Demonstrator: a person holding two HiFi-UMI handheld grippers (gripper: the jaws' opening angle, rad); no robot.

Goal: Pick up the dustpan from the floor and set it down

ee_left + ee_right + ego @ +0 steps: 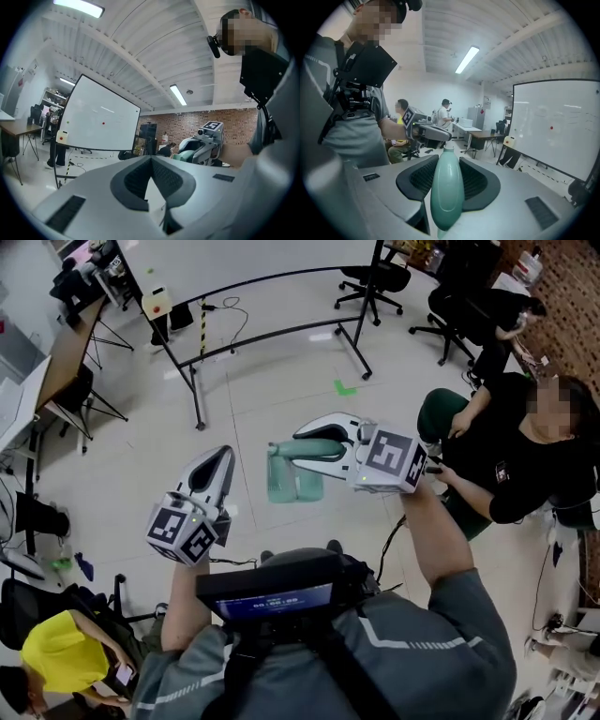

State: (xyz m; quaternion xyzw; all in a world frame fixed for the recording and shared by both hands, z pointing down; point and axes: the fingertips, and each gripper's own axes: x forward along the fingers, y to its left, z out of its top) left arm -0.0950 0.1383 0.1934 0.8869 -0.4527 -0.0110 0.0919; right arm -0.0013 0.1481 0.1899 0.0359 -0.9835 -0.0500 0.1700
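Two grippers are in your hands, and both are up in the air in front of your chest.

Your right gripper [305, 444] is squeezing the green handle of the dustpan [295, 482]. In the right gripper view, the handle [446, 192] sits right between the two dark pads [417, 180]. It runs along the jaws and pokes out past their tips. The pads press on it from both sides.

The dustpan is off the floor [272, 381]. In the head view, its wide green scoop hangs at the tip of your right gripper, over the pale tiles. It sits between your two grippers and touches only the right one.

Your left gripper [223, 454] holds nothing. In the left gripper view, its jaws are pressed together at the tips [151, 158], with only a small gap lower down where the floor shows through. It is well apart from the dustpan and points at the whiteboard [101, 122].

Past the dustpan, a small green mark [345, 387] is stuck on the floor near the whiteboard's black stand [272, 334]. A person in black [516, 456] sits close to your right arm. Another person in a yellow top [56, 648] sits low on your left. Black office chairs [375, 282] stand farther off.
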